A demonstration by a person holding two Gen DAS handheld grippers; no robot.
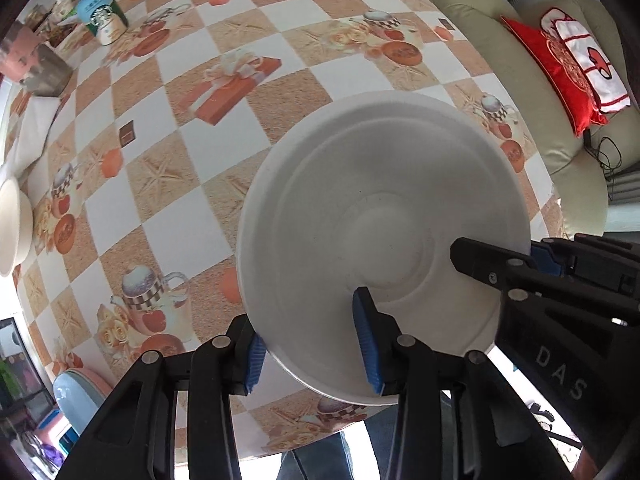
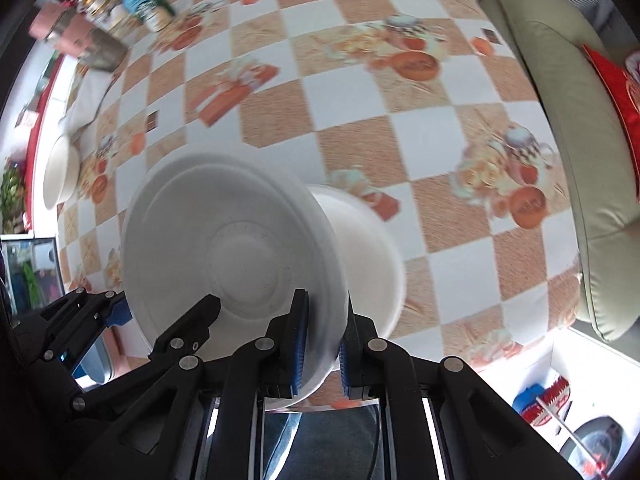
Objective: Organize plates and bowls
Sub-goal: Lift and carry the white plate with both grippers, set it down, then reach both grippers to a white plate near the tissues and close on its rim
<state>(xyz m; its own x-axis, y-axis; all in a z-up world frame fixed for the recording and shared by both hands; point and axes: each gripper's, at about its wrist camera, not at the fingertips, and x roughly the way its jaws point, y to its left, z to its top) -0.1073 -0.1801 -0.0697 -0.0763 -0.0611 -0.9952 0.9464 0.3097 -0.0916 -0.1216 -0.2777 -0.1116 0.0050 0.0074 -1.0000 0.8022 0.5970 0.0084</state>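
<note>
A white foam bowl (image 1: 360, 216) is held above the table's near edge by both grippers. My left gripper (image 1: 316, 344) has its jaws around the bowl's near rim, one blue pad inside and one outside. My right gripper (image 2: 322, 344) is shut on the opposite rim of the same bowl (image 2: 232, 240); its fingers also show at the right of the left wrist view (image 1: 496, 264). A second white bowl (image 2: 372, 256) sits just behind and under the held one. Another white bowl (image 1: 12, 228) stands at the table's left edge, also in the right wrist view (image 2: 60, 176).
The table has a checked orange and white cloth (image 1: 280, 60). A Starbucks cup (image 1: 100, 16) and clutter stand at the far left. A beige sofa (image 1: 500, 60) with a red cushion (image 1: 560, 76) lies to the right. A blue stool (image 1: 76, 396) is below left.
</note>
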